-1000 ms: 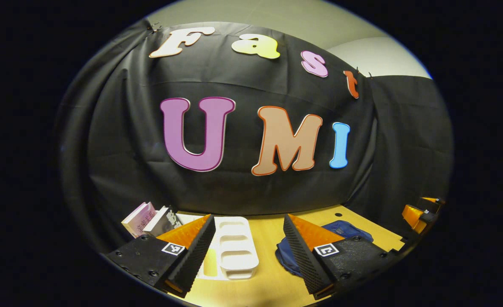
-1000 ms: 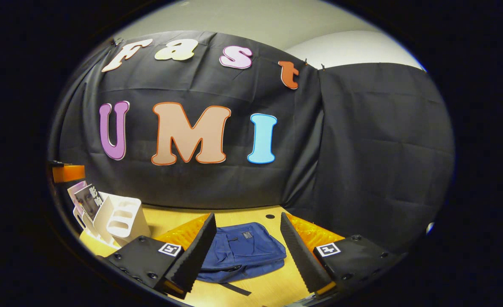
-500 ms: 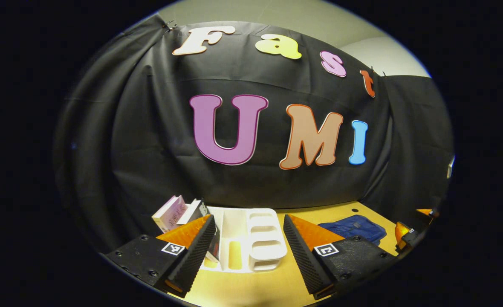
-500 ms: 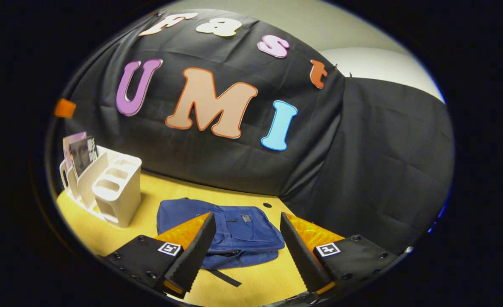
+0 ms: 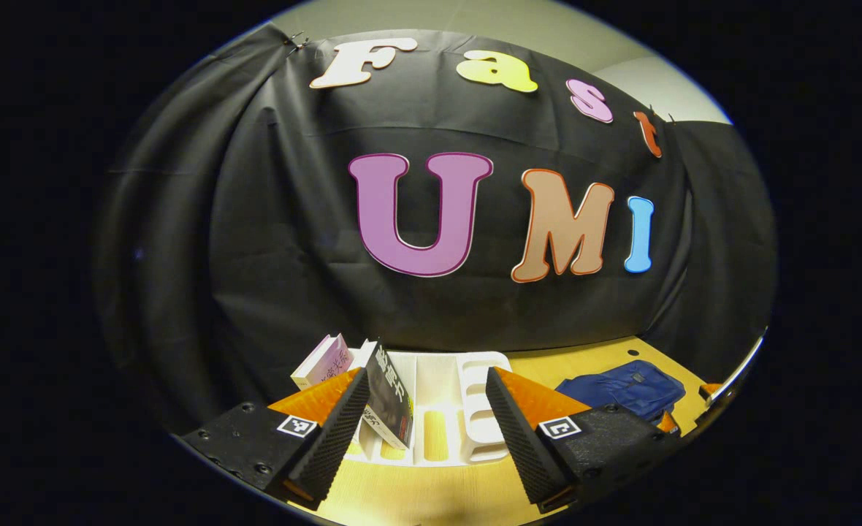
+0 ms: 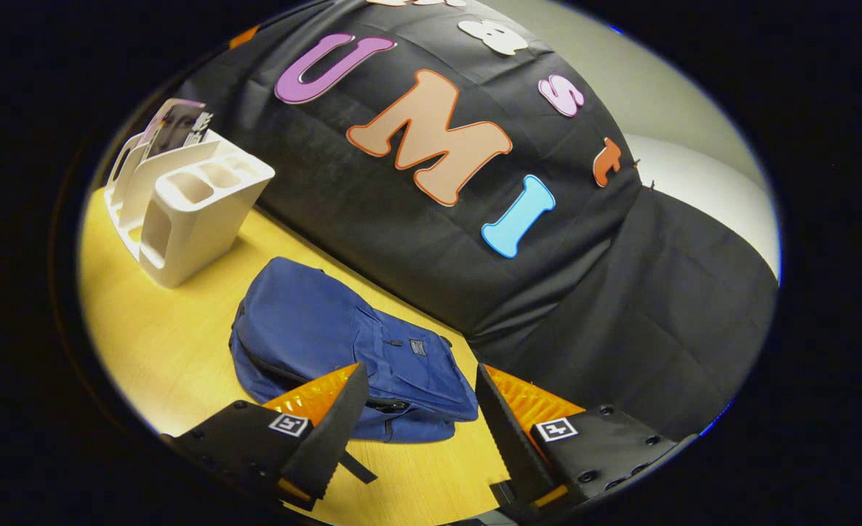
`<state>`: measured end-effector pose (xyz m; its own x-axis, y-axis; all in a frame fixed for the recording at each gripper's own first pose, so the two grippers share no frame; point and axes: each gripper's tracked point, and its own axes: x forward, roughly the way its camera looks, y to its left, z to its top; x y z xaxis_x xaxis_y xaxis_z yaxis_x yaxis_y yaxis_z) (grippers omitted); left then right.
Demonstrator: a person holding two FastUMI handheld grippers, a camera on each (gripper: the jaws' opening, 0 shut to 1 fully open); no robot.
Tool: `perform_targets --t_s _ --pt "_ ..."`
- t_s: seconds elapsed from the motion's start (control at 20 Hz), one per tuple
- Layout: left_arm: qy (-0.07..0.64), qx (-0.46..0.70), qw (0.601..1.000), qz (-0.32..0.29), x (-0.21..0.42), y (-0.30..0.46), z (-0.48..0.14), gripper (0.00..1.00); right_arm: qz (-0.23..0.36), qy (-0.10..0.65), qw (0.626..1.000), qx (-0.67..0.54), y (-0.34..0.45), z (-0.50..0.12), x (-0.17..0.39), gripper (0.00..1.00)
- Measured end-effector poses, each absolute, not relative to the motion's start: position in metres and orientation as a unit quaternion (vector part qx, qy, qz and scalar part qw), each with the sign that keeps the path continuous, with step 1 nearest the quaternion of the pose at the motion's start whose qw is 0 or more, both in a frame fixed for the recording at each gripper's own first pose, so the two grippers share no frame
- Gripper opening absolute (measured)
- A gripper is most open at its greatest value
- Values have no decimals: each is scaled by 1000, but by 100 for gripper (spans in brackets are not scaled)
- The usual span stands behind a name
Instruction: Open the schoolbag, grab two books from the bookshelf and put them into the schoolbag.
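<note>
A blue schoolbag (image 6: pixel 343 351) lies flat and zipped on the wooden table; in the left gripper view the schoolbag (image 5: pixel 624 387) sits far right. A white bookshelf (image 5: pixel 445 405) stands ahead of my left gripper (image 5: pixel 425 431), which is open with nothing between its fingers. In the shelf's left slots lean a dark-covered book (image 5: pixel 391 394) and a pale book (image 5: pixel 323 362). My right gripper (image 6: pixel 416 427) is open just above the bag's near end. In the right gripper view the bookshelf (image 6: pixel 182 208) with the books (image 6: pixel 179 128) stands at the upper left.
The wooden table (image 6: pixel 161 343) runs back to the black cloth wall (image 6: pixel 606 307). A small round hole (image 5: pixel 633 353) marks the table near the wall. Bare tabletop lies between the shelf and the bag.
My left gripper has swung left until the bookshelf lies between its fingers. My right gripper has tilted and moved down toward the schoolbag, which now looks larger and closer.
</note>
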<state>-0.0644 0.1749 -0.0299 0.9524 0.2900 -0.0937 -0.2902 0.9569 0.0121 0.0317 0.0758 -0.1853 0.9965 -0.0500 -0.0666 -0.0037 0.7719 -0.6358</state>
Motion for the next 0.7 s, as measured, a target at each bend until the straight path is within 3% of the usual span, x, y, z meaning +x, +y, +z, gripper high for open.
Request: perform_targets --t_s 0.25,0.4,0.45,0.5,0.6,0.65,0.7 --pt "47 10 984 171 -61 198 -29 97 32 53 907 -416 94 -238 46 96" --pt "54 15 982 180 -61 205 -34 94 55 56 887 -455 108 -258 52 95" --pt "56 17 981 183 -62 206 -35 94 60 57 881 -466 110 -263 54 100" --pt "59 18 981 185 -62 207 -38 91 64 59 875 -476 113 -270 59 96" --pt "66 16 980 185 -62 207 -43 94 72 65 864 -494 117 -278 67 95" --pt "71 11 980 184 -61 206 -47 94 72 64 860 -502 118 -279 71 84" --pt "77 6 980 181 -61 203 -51 94 73 60 857 -506 120 -277 76 94"
